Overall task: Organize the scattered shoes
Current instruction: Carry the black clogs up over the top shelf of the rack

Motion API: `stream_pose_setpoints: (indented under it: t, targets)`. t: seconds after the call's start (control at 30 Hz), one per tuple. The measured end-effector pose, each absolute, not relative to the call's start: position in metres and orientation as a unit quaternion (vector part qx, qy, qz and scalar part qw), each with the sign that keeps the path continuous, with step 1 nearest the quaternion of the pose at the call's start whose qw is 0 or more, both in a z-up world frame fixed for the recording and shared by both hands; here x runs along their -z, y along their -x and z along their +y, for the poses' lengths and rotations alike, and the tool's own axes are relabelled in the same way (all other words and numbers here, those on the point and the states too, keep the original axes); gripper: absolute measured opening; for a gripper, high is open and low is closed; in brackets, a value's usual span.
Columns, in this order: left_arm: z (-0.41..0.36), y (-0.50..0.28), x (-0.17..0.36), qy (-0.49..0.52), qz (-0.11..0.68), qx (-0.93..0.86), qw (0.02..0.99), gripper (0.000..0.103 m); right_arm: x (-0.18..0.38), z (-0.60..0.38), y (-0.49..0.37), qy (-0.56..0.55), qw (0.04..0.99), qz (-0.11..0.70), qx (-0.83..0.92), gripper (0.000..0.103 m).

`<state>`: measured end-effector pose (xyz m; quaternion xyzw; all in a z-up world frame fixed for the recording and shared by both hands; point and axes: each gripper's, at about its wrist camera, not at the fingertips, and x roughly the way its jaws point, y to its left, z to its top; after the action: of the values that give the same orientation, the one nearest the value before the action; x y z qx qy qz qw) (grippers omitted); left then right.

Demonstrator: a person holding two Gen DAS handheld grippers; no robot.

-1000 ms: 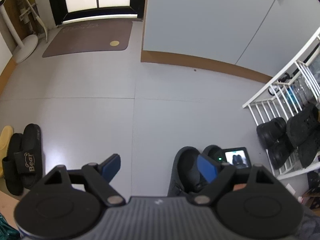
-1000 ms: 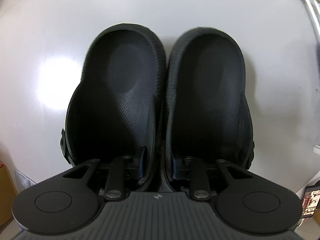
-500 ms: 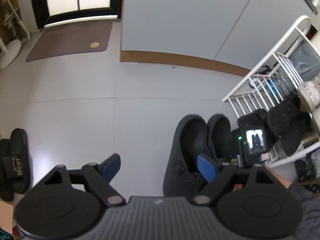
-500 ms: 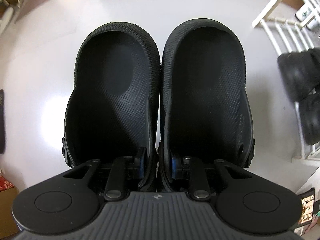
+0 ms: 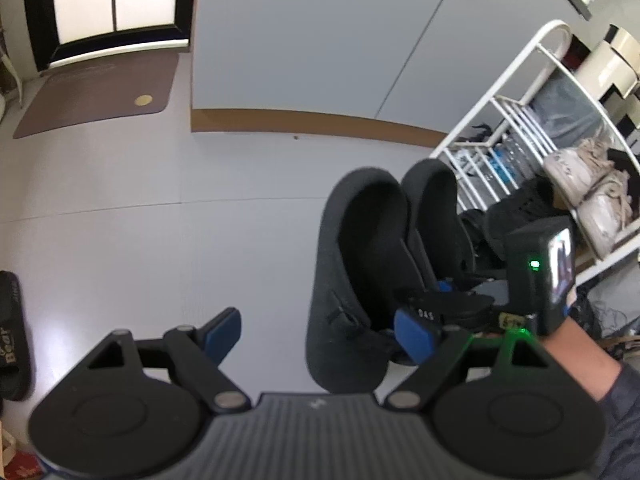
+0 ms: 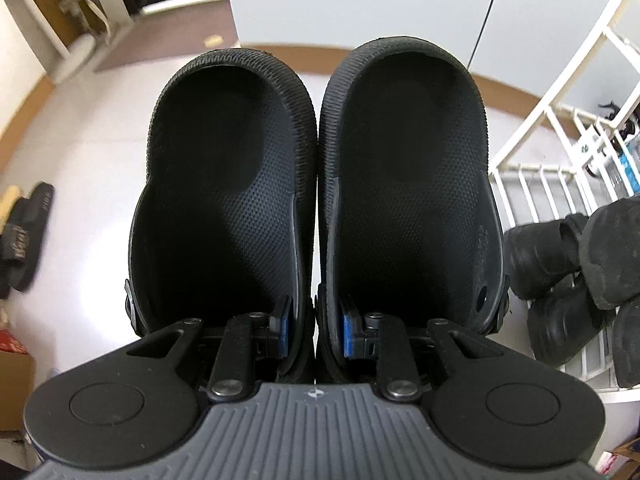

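A pair of black clogs (image 6: pixel 228 184) hangs in the air side by side, heels away from me. My right gripper (image 6: pixel 316 324) is shut on them: its blue pads press the two inner walls together, one finger inside each clog. In the left wrist view the same clogs (image 5: pixel 368 240) hang above the pale floor, just left of the white shoe rack (image 5: pixel 516 120), with a hand behind the right gripper. My left gripper (image 5: pixel 320 334) stands open with nothing between its fingers, beside and below the clogs.
The white shoe rack (image 6: pixel 532 176) holds black shoes (image 6: pixel 544 256) on a low shelf and beige sneakers (image 5: pixel 580 172) higher up. Black slides (image 6: pixel 24 236) lie on the floor at far left. A brown doormat (image 5: pixel 96 96) and grey cabinet doors (image 5: pixel 320 40) are behind.
The right gripper has risen with the clogs, which left the floor and now hang beside the rack. The left view has swung right, toward the rack.
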<state>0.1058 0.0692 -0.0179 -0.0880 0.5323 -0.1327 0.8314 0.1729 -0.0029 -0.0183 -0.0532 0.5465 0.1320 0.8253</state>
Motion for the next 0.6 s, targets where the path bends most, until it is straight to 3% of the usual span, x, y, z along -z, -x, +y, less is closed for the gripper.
stream_pose_setpoints:
  t: [0.13,0.17,0.37,0.6]
  targets:
    - [0.063,-0.103,0.015,0.093,0.528,0.145,0.831,0.086,0.021,-0.032,-0.168,0.045,0.839,0.524,-0.137,0.026]
    - [0.062,-0.103,0.015,0.094,0.527,0.149,0.832,0.086,-0.012,-0.028,-0.179,0.038,0.843,0.519,-0.139,0.026]
    - [0.056,-0.101,0.009,0.103,0.517,0.165,0.833,0.086,-0.03,-0.05,-0.14,0.013,0.863,0.482,-0.15,0.026]
    - [0.047,-0.098,0.007,0.092,0.51,0.177,0.837,0.086,-0.051,-0.158,-0.106,-0.012,0.89,0.441,-0.114,0.026]
